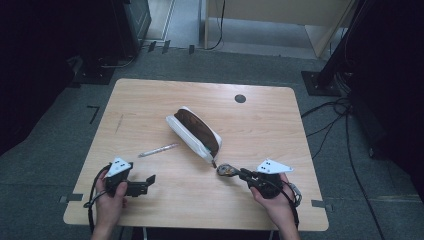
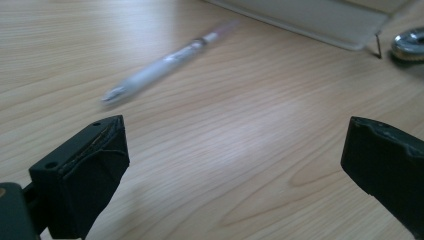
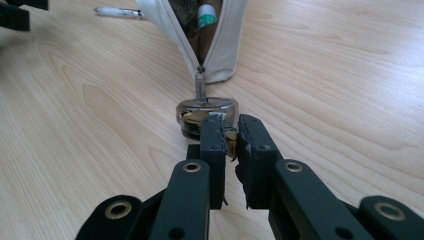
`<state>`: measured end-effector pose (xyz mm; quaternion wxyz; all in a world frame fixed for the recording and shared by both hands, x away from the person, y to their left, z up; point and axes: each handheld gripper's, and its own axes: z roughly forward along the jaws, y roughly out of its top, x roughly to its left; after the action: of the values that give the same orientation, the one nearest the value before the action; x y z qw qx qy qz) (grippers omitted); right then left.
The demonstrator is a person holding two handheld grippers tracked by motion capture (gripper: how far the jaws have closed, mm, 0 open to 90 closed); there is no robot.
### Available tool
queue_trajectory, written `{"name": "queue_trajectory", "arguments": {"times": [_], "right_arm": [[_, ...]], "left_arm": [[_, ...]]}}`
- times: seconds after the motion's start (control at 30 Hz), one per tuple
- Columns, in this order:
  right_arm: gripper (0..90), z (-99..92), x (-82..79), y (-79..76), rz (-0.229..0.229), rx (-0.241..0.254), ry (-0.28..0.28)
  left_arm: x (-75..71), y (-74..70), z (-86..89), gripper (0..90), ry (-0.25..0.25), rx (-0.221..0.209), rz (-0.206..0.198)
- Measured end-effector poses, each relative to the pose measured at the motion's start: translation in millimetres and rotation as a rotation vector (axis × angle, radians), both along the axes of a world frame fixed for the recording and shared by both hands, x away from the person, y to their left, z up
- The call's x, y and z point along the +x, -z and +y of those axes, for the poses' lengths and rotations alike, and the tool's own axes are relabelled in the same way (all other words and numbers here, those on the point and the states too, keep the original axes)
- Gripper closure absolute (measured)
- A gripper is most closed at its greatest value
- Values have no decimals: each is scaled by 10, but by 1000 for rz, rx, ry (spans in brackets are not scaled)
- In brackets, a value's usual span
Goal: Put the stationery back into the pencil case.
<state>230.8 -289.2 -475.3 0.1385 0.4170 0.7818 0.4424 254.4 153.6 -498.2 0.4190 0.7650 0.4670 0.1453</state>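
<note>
A white pencil pouch [image 1: 194, 132] with a brown inside lies unzipped at the middle of the table, and a green-capped item [image 3: 206, 15] shows in its mouth. A round metal charm [image 3: 207, 111] hangs from the zipper pull at the pouch's near end. My right gripper [image 3: 230, 132] is shut on this charm [image 1: 225, 170] at the table's front right [image 1: 235, 173]. A pale pen [image 1: 158, 150] lies left of the pouch. My left gripper [image 1: 148, 183] stands open near the front left, nothing between its fingers. The pen [image 2: 165, 62] lies ahead of it.
The wooden table [image 1: 150, 100] has a small round dark cable hole [image 1: 240, 98] at the back right. Cables trail across the grey floor to the right [image 1: 330, 125]. Dark stands and equipment surround the table.
</note>
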Motion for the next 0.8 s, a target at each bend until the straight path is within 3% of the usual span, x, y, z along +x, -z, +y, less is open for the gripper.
{"name": "queue_trajectory", "arguments": {"times": [0.1,0.13,0.17,0.3,0.47,0.53,0.7,0.8], "right_arm": [[835,27,6,-14,-2,-4,-4],[900,53,7,-23,-2,-2,-8],[900,53,7,-23,-2,-2,-8],[900,94,25,-21,1,4,-5],[872,141,41,44,6,-14,-16],[821,133,44,72,12,-10,-17],[556,149,73,201,45,-23,1],[495,198,87,255,53,-54,6]], "left_arm": [[16,27,-197,0,50,28,12],[13,38,-258,0,68,34,10],[8,45,-315,0,86,38,3],[7,76,-495,0,163,27,15],[-7,107,-540,0,188,31,10],[-2,121,-519,0,181,32,10],[1,145,-486,0,172,16,13],[-3,157,-507,0,182,28,15]]}}
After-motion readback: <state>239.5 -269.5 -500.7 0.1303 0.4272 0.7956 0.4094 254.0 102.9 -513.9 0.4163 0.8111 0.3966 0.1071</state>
